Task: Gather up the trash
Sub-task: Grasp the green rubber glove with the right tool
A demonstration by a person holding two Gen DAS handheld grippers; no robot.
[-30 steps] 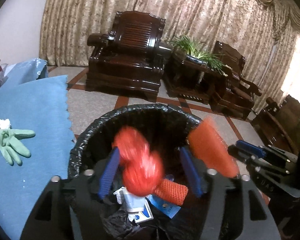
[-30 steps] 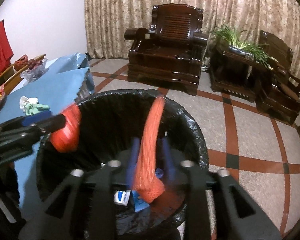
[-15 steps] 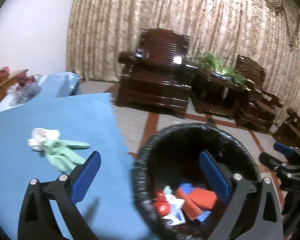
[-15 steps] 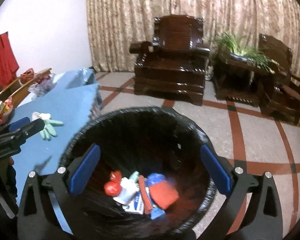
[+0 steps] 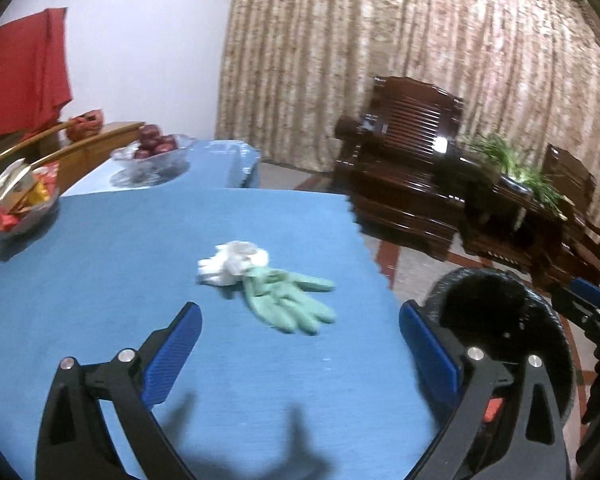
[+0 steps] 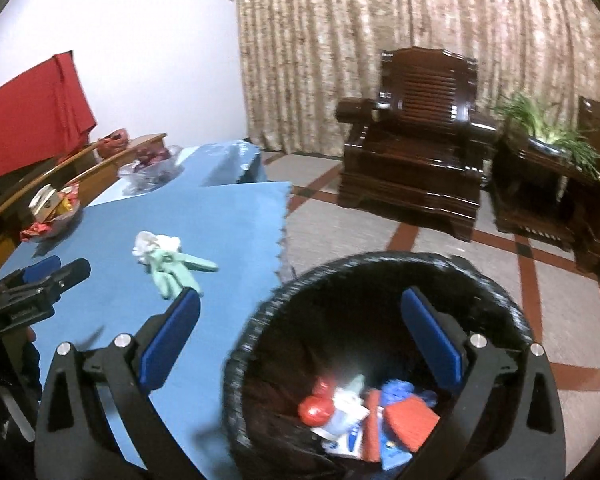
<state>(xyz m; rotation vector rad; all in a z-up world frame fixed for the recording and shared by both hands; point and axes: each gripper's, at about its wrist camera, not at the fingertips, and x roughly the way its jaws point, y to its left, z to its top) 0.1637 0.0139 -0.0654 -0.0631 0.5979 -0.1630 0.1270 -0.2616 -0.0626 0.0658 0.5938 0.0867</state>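
Observation:
A green glove point(image 5: 290, 298) and a crumpled white tissue point(image 5: 232, 264) lie together on the blue table point(image 5: 100, 264). My left gripper point(image 5: 300, 354) is open and empty, just short of the glove above the table. It also shows in the right wrist view point(image 6: 40, 280). My right gripper point(image 6: 300, 338) is open and empty over the black-lined trash bin point(image 6: 380, 268). The bin holds orange net pieces point(image 6: 410, 420), a red ball point(image 6: 316, 410) and wrappers. The glove point(image 6: 176, 272) and tissue point(image 6: 154, 244) show left of the bin.
A glass bowl of red fruit point(image 5: 152, 152) and a dish of snacks point(image 5: 18, 200) stand at the table's far left. The bin point(image 5: 496, 320) stands on the floor off the table's right edge. Dark wooden armchairs point(image 6: 412, 160) and a plant point(image 6: 548, 136) stand beyond.
Both grippers opened and dropped the orange net pieces into the bin. My left gripper then swung left from the bin to above the table, facing the glove.

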